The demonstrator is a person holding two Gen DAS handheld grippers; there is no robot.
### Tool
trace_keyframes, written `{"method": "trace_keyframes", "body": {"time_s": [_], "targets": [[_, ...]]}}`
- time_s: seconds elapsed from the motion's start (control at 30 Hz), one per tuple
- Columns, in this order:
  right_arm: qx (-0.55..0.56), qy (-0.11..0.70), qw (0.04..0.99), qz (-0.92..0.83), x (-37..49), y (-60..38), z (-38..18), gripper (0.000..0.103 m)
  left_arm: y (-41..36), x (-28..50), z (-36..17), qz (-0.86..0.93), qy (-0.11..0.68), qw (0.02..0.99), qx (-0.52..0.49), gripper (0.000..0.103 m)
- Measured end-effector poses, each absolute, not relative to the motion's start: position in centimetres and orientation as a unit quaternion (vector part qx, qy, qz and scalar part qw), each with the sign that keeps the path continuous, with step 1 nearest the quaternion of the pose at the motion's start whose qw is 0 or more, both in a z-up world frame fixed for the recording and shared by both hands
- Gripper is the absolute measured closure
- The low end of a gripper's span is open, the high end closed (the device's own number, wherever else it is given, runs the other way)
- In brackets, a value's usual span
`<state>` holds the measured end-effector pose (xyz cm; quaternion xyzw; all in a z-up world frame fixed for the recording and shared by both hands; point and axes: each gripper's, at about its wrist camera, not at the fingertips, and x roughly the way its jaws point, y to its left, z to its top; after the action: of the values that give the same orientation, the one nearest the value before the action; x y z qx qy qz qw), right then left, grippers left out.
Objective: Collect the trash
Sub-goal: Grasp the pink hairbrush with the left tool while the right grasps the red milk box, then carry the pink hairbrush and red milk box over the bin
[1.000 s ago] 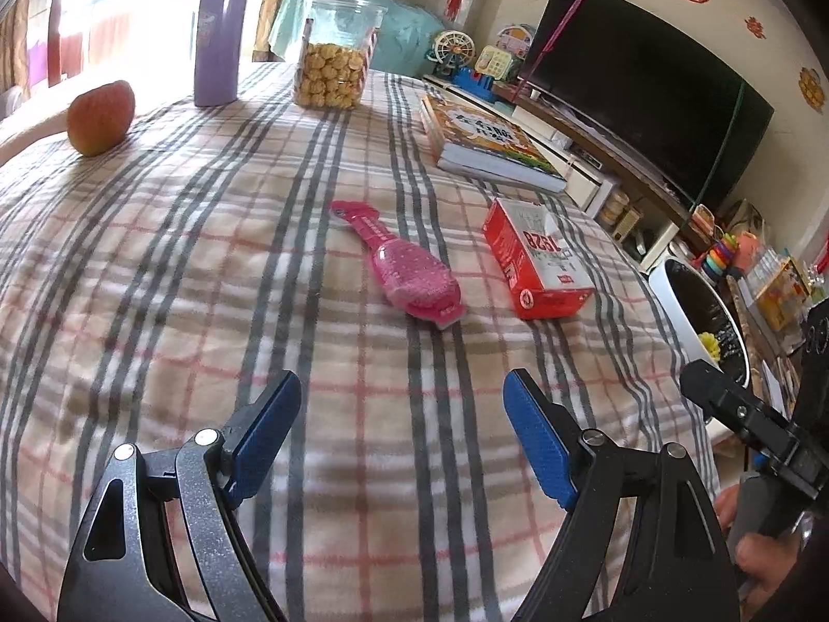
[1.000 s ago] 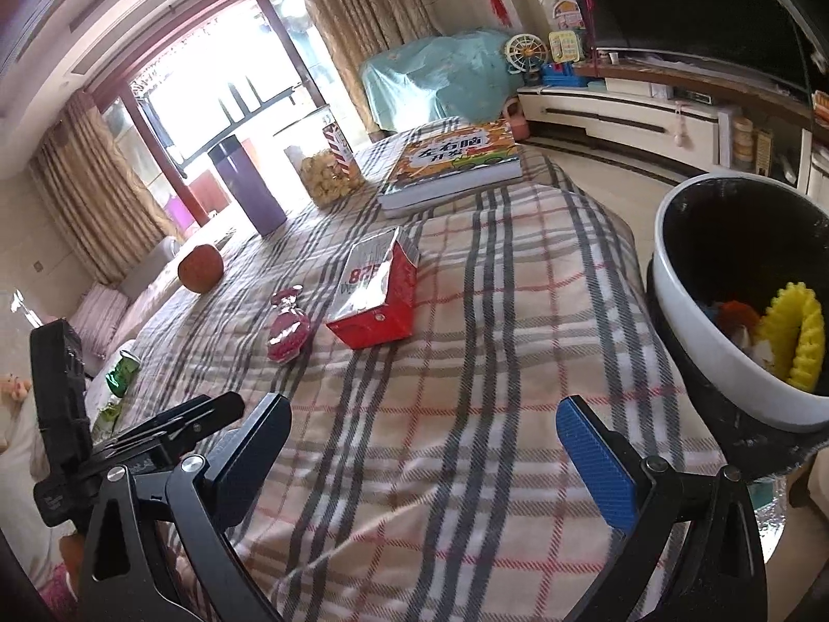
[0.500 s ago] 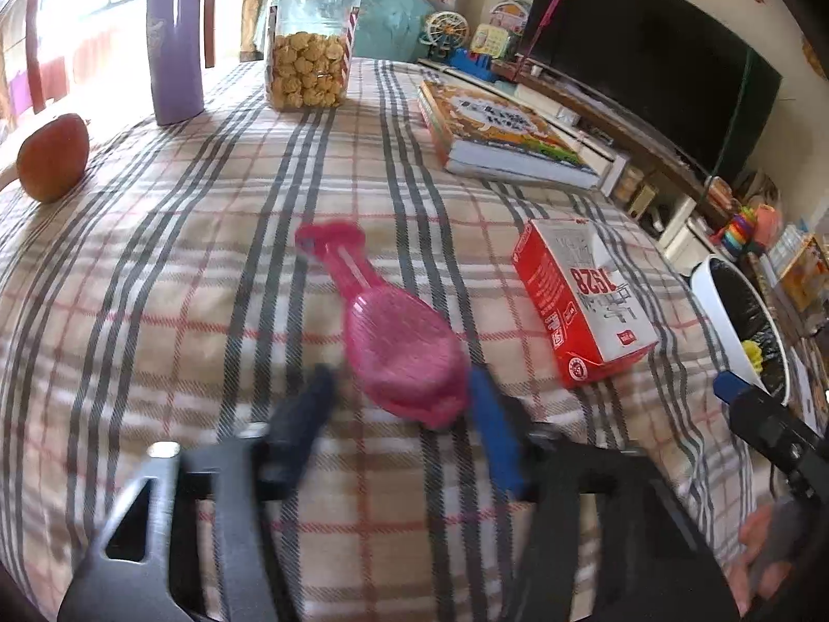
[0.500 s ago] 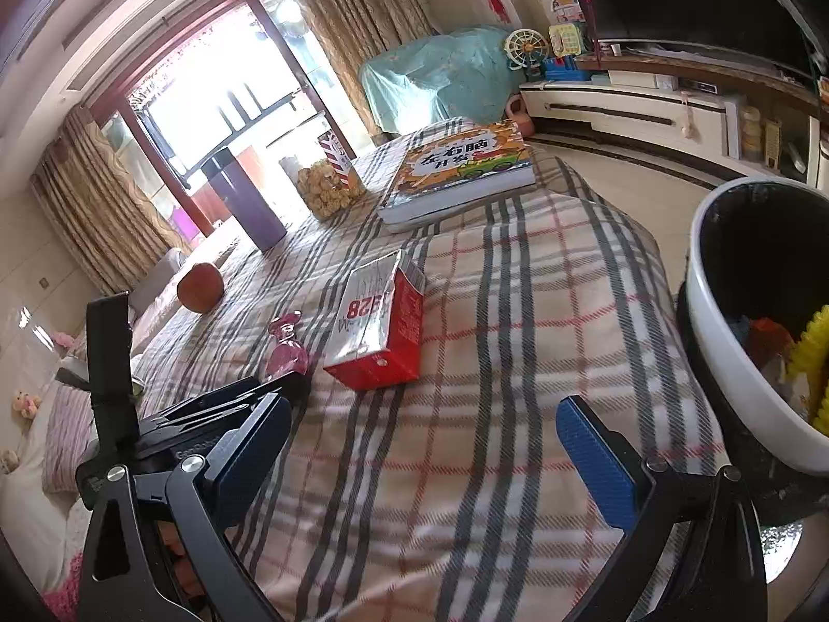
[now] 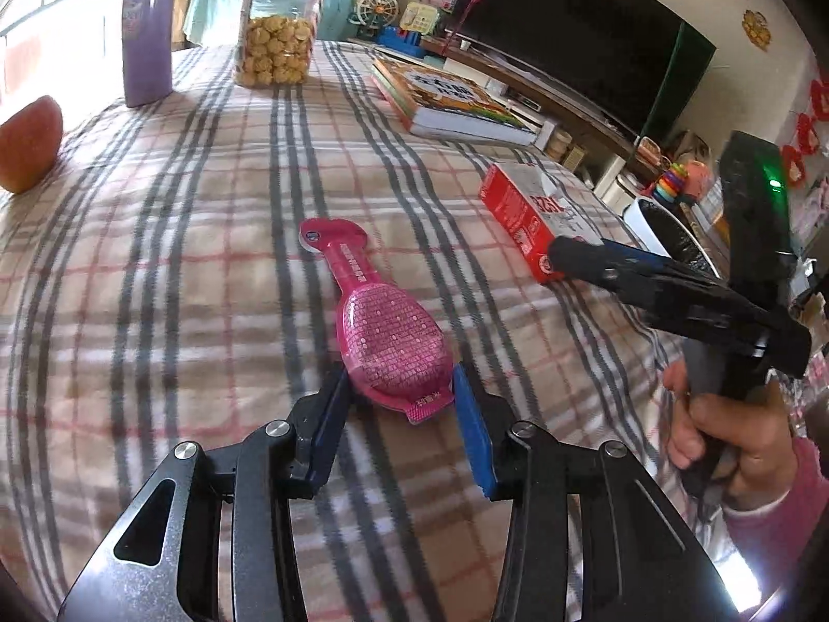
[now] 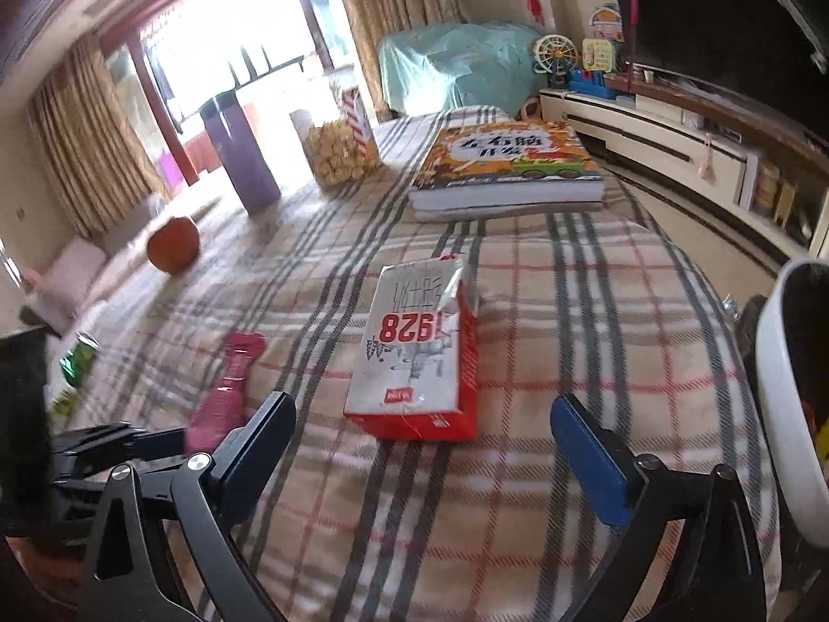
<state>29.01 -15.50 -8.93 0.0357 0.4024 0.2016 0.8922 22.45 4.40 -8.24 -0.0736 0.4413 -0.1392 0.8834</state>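
1. Pinching pink packet's (image 5: 394, 347) wide end: left gripper (image 5: 401, 404), on plaid table (image 5: 207, 259).
2. Right gripper (image 6: 425, 446) spread, closing slightly; red carton (image 6: 414, 357) just ahead, reads "1928".

Large red numerals "1928" run across the silver face of the red carton (image 6: 414, 357), seen upside down from the right wrist camera; the Chinese characters above them are too creased to read. From the left wrist view the same carton (image 5: 533, 217) shows only part of the number. The thick book (image 6: 508, 166) carries bold Chinese title characters on its orange cover, not clearly legible. Fine print along the handle of the pink packet (image 5: 383, 331) is too small to make out.
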Motion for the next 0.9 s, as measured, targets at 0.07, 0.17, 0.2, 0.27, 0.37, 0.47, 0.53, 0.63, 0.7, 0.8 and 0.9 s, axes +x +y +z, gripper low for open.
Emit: {"method": "trace_keyframes", "body": {"time_s": [0.07, 0.17, 0.2, 0.27, 0.37, 0.47, 0.53, 0.63, 0.7, 0.8, 0.9], "targets": [[0.023, 0.41, 0.891, 0.191, 29.7, -14.7, -9.6, 0.014, 4.3, 22.4, -8.2, -0.134, 0.437, 0.887, -0.069, 0.06], [0.018, 0.416, 0.892, 0.179, 30.3, -14.3, -9.8, 0.021, 3.9, 22.3, -8.2, -0.122, 0.428, 0.893, -0.061, 0.04], [0.016, 0.412, 0.894, 0.175, 30.5, -14.2, -9.7, 0.021, 3.7, 22.4, -8.2, -0.116, 0.428, 0.895, -0.056, 0.036], [0.015, 0.408, 0.897, 0.171, 30.8, -14.1, -9.6, 0.021, 3.4, 22.7, -8.3, -0.104, 0.427, 0.897, -0.051, 0.033], [0.016, 0.409, 0.898, 0.163, 31.3, -14.0, -9.8, 0.038, 3.1, 23.5, -8.5, -0.093, 0.432, 0.896, -0.043, 0.033], [0.02, 0.414, 0.896, 0.162, 31.4, -14.1, -9.9, 0.053, 2.5, 24.0, -8.6, -0.089, 0.432, 0.897, -0.027, 0.035], [0.027, 0.413, 0.895, 0.164, 31.0, -14.3, -9.8, 0.054, 2.3, 24.1, -8.7, -0.086, 0.431, 0.898, -0.019, 0.053], [0.032, 0.414, 0.894, 0.169, 30.1, -14.7, -9.7, 0.054, 2.2, 23.9, -8.7, -0.085, 0.428, 0.9, -0.019, 0.055], [0.033, 0.414, 0.893, 0.174, 29.4, -15.0, -9.5, 0.054, 2.2, 23.7, -8.5, -0.084, 0.424, 0.901, -0.021, 0.055], [0.04, 0.411, 0.893, 0.18, 28.2, -15.7, -8.9, 0.054, 2.0, 23.1, -8.1, -0.087, 0.418, 0.904, -0.029, 0.055], [0.051, 0.408, 0.893, 0.184, 27.0, -16.8, -8.3, 0.054, 0.9, 22.4, -7.8, -0.099, 0.416, 0.904, -0.031, 0.056]]}}
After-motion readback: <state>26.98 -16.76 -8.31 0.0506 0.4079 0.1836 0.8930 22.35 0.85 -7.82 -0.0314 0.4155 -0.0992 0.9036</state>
